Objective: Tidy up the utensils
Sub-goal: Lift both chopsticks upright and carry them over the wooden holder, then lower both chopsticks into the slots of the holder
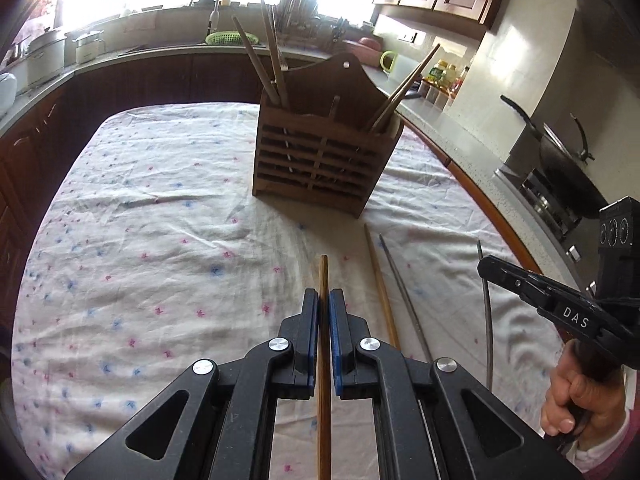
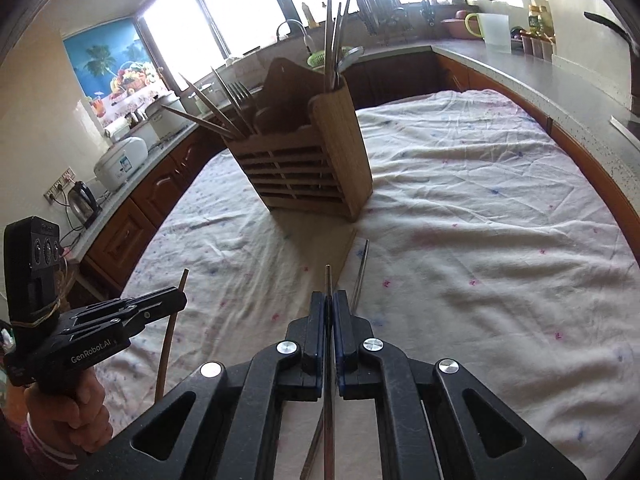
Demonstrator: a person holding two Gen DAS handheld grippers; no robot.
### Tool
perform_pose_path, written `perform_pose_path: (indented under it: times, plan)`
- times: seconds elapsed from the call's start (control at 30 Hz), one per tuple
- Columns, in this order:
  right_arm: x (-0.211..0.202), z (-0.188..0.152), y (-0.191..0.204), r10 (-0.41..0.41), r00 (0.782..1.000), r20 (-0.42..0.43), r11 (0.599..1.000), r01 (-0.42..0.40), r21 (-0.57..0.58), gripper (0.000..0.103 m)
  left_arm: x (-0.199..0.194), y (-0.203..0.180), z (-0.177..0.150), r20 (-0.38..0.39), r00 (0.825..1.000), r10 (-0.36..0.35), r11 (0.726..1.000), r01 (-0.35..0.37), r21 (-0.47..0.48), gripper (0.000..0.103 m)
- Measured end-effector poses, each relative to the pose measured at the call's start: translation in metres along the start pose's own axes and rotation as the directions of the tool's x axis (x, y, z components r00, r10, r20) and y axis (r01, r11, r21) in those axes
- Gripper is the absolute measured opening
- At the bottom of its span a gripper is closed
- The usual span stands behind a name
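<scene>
A slatted wooden utensil holder (image 1: 320, 156) (image 2: 308, 160) stands on the flowered tablecloth (image 1: 140, 240), with several chopsticks, forks and a spoon upright in its compartments. My left gripper (image 1: 324, 300) (image 2: 180, 296) is shut on a wooden chopstick (image 1: 324, 276) (image 2: 170, 340), held off the cloth and pointing at the holder. To its right, my right gripper (image 2: 329, 300) (image 1: 486, 266) is shut on a metal chopstick (image 2: 328, 280) (image 1: 487, 320). Between them, one more wooden chopstick (image 1: 380, 284) and one more metal chopstick (image 1: 404, 300) (image 2: 360, 272) lie on the cloth.
Kitchen counters wrap around the table on three sides. A wok on a stove (image 1: 568, 168) is at the right; a rice cooker (image 2: 120, 162) and a kettle (image 2: 84, 200) are at the left. A person's hand (image 1: 580, 396) grips each handle.
</scene>
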State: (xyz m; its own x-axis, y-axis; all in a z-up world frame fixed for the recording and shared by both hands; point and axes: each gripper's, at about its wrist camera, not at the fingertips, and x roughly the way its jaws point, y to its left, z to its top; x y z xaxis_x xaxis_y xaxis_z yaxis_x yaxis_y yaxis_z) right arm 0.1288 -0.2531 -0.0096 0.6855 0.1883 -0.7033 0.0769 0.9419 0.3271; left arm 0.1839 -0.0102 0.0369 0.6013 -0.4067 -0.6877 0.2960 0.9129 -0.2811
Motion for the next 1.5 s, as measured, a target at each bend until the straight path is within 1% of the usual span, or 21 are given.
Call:
perform_pose_path:
  times: [0.13, 0.27, 0.37, 0.47, 0.63, 1.2, 1.37, 1.5]
  plan:
    - [-0.030, 0.009, 0.008, 0.017, 0.998, 0.066, 1.000, -0.017, -0.003, 0.004, -0.035, 0.001, -0.002, 0.053, 0.998, -0.018, 1.000, 0.018, -0.001, 0.004]
    - [-0.057, 0.021, 0.015, 0.030, 0.990, 0.136, 0.999, -0.029, -0.014, 0.004, -0.070, 0.001, -0.003, 0.106, 0.994, -0.036, 0.999, 0.037, -0.004, 0.004]
    - [-0.073, 0.029, 0.020, 0.042, 0.982, 0.186, 0.999, -0.039, -0.022, 0.004, -0.088, 0.003, -0.002, 0.145, 0.989, -0.041, 0.999, 0.042, -0.001, 0.004]
    - [-0.082, 0.034, 0.023, 0.044, 0.974, 0.222, 0.999, -0.038, -0.032, 0.004, -0.099, 0.004, -0.001, 0.169, 0.985, -0.044, 0.999, 0.045, -0.003, 0.004]
    - [-0.084, 0.041, 0.023, 0.046, 0.970, 0.239, 0.999, -0.040, -0.028, 0.004, -0.108, 0.005, 0.001, 0.191, 0.981, -0.039, 0.999, 0.041, -0.004, 0.004]
    - [-0.081, 0.061, 0.028, 0.051, 0.963, 0.263, 0.998, -0.039, -0.052, 0.004, -0.106, 0.012, 0.030, 0.260, 0.965, -0.035, 0.999, 0.041, -0.015, 0.004]
    - [-0.080, 0.074, 0.029, 0.051, 0.958, 0.284, 0.998, -0.036, -0.059, 0.004, -0.107, 0.012, 0.047, 0.296, 0.955, -0.031, 0.999, 0.035, -0.008, 0.004]
    - [-0.078, 0.091, 0.030, 0.047, 0.949, 0.312, 0.998, -0.029, -0.064, 0.004, -0.110, 0.009, 0.072, 0.353, 0.936, -0.019, 1.000, 0.019, 0.004, 0.004]
